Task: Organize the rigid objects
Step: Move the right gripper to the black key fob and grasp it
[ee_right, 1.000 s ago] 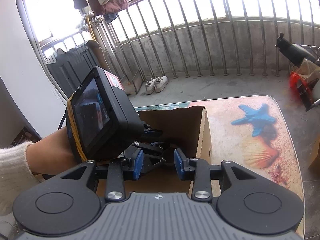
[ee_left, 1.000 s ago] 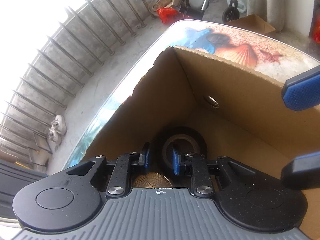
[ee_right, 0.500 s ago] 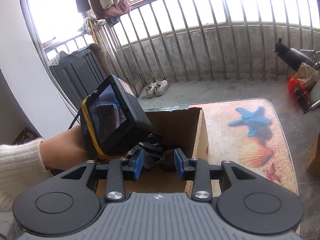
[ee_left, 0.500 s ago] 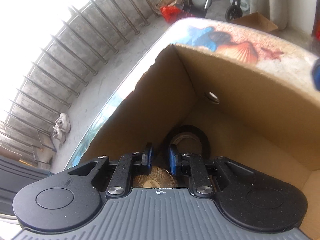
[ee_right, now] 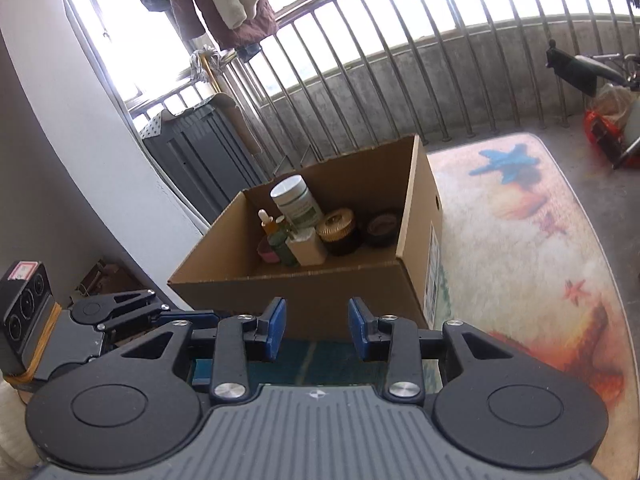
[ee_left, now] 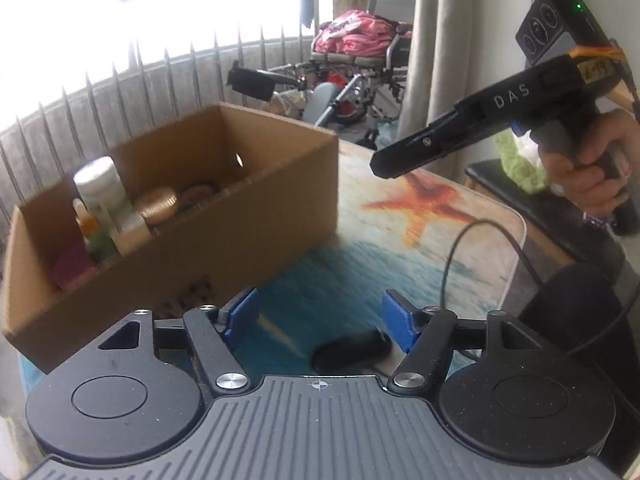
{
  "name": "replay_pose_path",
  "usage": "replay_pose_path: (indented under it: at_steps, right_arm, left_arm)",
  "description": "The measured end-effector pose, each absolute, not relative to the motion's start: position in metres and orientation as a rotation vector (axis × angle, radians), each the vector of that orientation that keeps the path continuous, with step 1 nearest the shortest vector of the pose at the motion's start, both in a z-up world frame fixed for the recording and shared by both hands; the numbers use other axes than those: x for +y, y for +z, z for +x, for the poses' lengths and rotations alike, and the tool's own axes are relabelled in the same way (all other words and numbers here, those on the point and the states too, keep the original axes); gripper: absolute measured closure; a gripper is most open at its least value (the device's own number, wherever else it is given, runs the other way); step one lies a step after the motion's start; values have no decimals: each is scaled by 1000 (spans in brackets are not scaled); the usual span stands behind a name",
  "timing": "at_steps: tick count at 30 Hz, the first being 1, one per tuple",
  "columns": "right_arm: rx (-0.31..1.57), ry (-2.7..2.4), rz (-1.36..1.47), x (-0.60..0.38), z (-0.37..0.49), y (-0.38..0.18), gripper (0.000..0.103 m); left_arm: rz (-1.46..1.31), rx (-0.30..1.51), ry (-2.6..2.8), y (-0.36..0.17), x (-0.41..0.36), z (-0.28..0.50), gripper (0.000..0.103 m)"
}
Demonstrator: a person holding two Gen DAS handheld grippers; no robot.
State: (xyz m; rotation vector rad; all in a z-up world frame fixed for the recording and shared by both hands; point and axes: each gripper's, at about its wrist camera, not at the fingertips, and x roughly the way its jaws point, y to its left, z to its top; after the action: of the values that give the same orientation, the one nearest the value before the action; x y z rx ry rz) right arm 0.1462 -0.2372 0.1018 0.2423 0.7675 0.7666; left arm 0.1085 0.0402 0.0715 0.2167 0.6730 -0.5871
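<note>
1. Inside the cardboard box (ee_right: pixel 320 288) on the table (ee_right: pixel 520 248) stand a white jar (ee_right: pixel 296 202), bottles and a gold-lidded jar (ee_right: pixel 336 224).
2. Left gripper (ee_left: pixel 320 316) spread wide, empty.
3. Right gripper (ee_right: pixel 316 328) parted, empty, before the box.

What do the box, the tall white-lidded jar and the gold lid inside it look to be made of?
The box: corrugated cardboard, matte brown, with raw cut edges and a punched hand hole. The tall jar: probably plastic, a smooth white lid over a pale green label; glass cannot be ruled out. The gold lid: shiny and ribbed, so metal or metallised plastic; the look leaves it open.
</note>
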Motion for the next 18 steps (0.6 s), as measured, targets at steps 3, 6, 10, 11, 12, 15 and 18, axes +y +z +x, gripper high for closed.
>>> replay_pose_path:
  at_steps: [3, 6, 10, 11, 12, 15, 18]
  right_arm:
    - [846, 735, 250, -240, 133, 80, 66]
    - [910, 712, 260, -242, 118, 61, 66]
    - [948, 684, 290, -247, 98, 46, 66]
    - [952, 680, 295, -248, 94, 45, 66]
    - [953, 677, 293, -248, 91, 45, 66]
    - [952, 670, 288, -245, 85, 45, 66]
    - [966, 683, 288, -239, 85, 43, 66]
  left_arm:
    - [170, 685, -635, 45, 40, 109, 36]
    - [256, 684, -656, 28, 30, 105, 35]
    - [251, 672, -666, 14, 29, 110, 35]
    - [238, 679, -653, 11, 30, 113, 36]
    - [221, 693, -651, 8, 30, 116, 36]
    - [228, 664, -643, 7, 28, 110, 48]
    - [205, 658, -613, 6, 32, 102, 58]
